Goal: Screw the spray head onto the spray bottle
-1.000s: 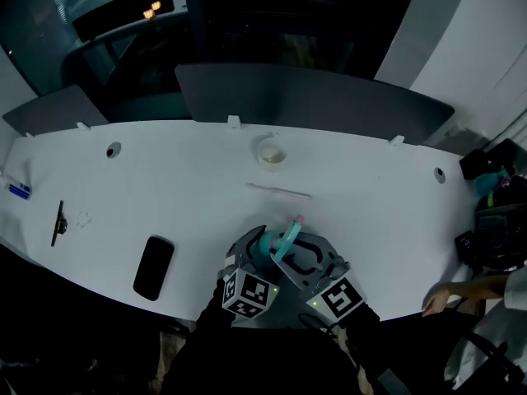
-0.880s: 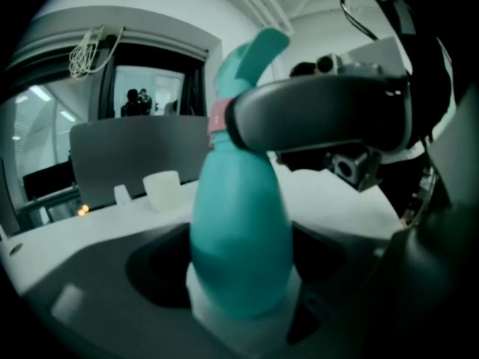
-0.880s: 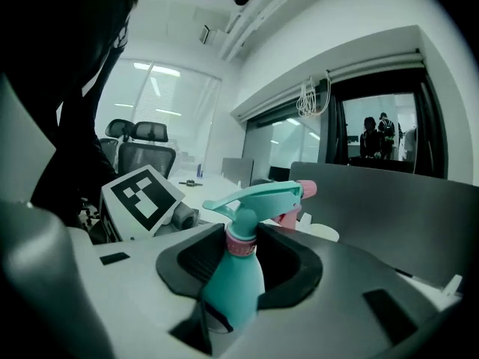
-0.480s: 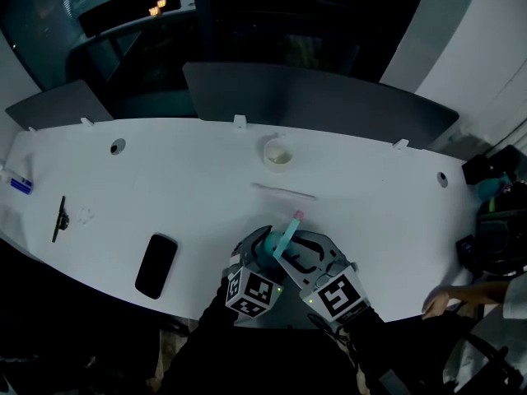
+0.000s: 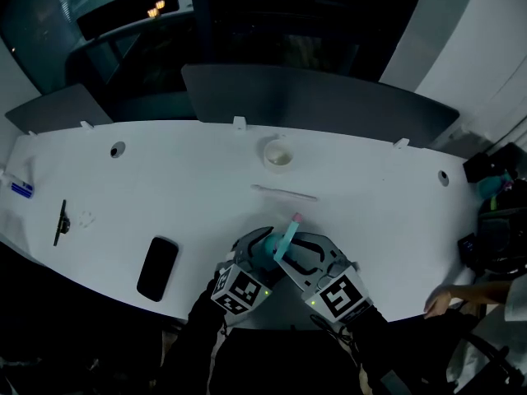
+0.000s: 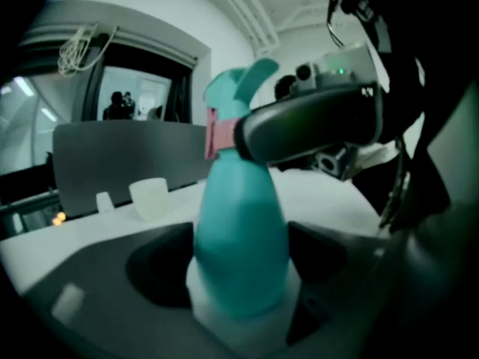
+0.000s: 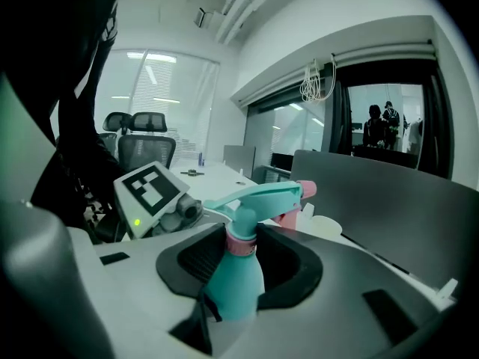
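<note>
- A teal bottle [image 6: 239,238] is kept nearly upright over the front edge of the white table [image 5: 165,179], between the two grippers.
- The bottle's fat body is held by the left gripper [image 6: 239,264]. Its jaws have just been opened a little, yet both pads are seen touching the bottle's sides.
- The spray head [image 7: 258,197] is seen on top of the bottle. Its pink ring [image 7: 241,244] is pinched by the right gripper [image 7: 239,254].
- In the left gripper view, part of the spray head is covered by a jaw of the right gripper.
- In the head view, most of the bottle is hidden by the grippers. Only the spray head and a bit of teal are seen.
- How far the ring is screwed on cannot be told. Whether the bottle's bottom rests on the table cannot be told either.
- The person's arms are lost in the dark.
- A black phone [image 5: 156,267] and a small cup [image 5: 277,153] are seen on the table, well apart from the bottle.
- A thin stick [image 5: 284,192] is seen between cup and bottle. What it is cannot be made out.
</note>
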Motion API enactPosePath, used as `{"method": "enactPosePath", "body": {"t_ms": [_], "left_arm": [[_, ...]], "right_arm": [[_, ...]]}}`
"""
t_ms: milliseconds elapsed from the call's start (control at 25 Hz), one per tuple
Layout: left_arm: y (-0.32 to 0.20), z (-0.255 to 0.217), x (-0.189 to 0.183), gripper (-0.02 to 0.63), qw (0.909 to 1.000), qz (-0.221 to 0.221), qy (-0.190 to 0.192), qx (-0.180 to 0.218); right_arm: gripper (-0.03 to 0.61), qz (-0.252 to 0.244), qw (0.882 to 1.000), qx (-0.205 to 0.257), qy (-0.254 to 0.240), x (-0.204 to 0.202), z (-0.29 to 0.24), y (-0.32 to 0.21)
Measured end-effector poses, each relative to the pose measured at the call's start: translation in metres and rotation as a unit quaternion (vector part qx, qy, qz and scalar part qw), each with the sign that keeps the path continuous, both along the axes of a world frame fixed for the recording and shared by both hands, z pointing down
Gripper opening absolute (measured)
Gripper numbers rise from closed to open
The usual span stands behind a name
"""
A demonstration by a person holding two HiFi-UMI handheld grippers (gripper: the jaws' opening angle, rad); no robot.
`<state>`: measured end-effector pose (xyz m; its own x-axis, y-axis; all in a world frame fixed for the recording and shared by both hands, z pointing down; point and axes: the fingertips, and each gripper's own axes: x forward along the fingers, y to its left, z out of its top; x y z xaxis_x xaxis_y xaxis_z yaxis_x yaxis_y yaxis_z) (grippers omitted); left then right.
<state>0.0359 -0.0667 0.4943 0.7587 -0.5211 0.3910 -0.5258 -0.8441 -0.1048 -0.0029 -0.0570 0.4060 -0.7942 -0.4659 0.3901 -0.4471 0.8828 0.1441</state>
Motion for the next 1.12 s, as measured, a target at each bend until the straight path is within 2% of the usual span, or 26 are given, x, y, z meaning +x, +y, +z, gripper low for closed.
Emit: {"method": "enactPosePath", "body": {"t_ms": [80, 160, 280, 360, 400, 440, 480, 600, 640, 720, 800, 880, 1000, 1120], "left_arm": [[0.0, -0.003, 0.001, 0.382, 0.9995, 0.027, 0.004, -0.015], [-0.004, -0.004, 0.002, 0.379, 0.9999, 0.002, 0.006, -0.01], [-0.009, -0.006, -0.001, 0.379, 0.9948, -0.101, 0.014, 0.005], [-0.013, -0.006, -0.004, 0.379, 0.9834, -0.18, 0.019, 0.014], [-0.014, -0.006, -0.005, 0.379, 0.9777, -0.209, 0.019, 0.016], [-0.015, -0.005, -0.004, 0.379, 0.9755, -0.219, 0.018, 0.017], [-0.014, -0.004, -0.001, 0.382, 0.978, -0.207, 0.017, 0.017], [-0.005, -0.001, 0.004, 0.383, 0.9944, -0.103, 0.001, 0.022], [-0.003, 0.001, 0.004, 0.383, 0.9968, -0.073, -0.019, 0.025], [-0.002, 0.004, 0.003, 0.383, 0.9972, -0.042, -0.057, 0.022], [-0.003, 0.005, 0.004, 0.38, 0.9968, -0.039, -0.069, 0.012], [-0.004, 0.005, 0.004, 0.38, 0.9969, -0.047, -0.062, 0.007], [-0.004, 0.005, 0.004, 0.38, 0.997, -0.054, -0.056, 0.008], [-0.004, 0.005, 0.004, 0.379, 0.9969, -0.049, -0.06, 0.013]], "right_arm": [[0.132, -0.011, 1.0, 0.0, 0.002, 0.0, 0.0, -0.002], [0.132, 0.0, 1.0, 0.003, 0.005, 0.002, 0.0, -0.004], [0.132, 0.037, 0.999, 0.015, 0.009, 0.005, -0.001, -0.004], [0.132, 0.056, 0.998, 0.029, 0.014, 0.006, -0.002, -0.005], [0.132, 0.062, 0.997, 0.034, 0.013, 0.007, -0.002, -0.005], [0.132, 0.066, 0.997, 0.034, 0.009, 0.008, -0.002, -0.005], [0.132, 0.067, 0.997, 0.029, 0.003, 0.009, -0.002, -0.006], [0.132, 0.052, 0.999, -0.01, 0.002, 0.011, 0.0, -0.006], [0.132, 0.04, 0.999, -0.021, 0.012, 0.011, 0.002, -0.006], [0.132, 0.014, 0.998, -0.037, 0.039, 0.011, 0.005, -0.008], [0.132, -0.004, 0.997, -0.049, 0.056, 0.011, 0.006, -0.01], [0.133, -0.015, 0.997, -0.044, 0.057, 0.009, 0.005, -0.01], [0.133, 0.001, 0.999, -0.035, 0.022, 0.01, 0.004, -0.011], [0.133, 0.021, 0.998, -0.051, -0.011, 0.014, 0.006, -0.011]]}}
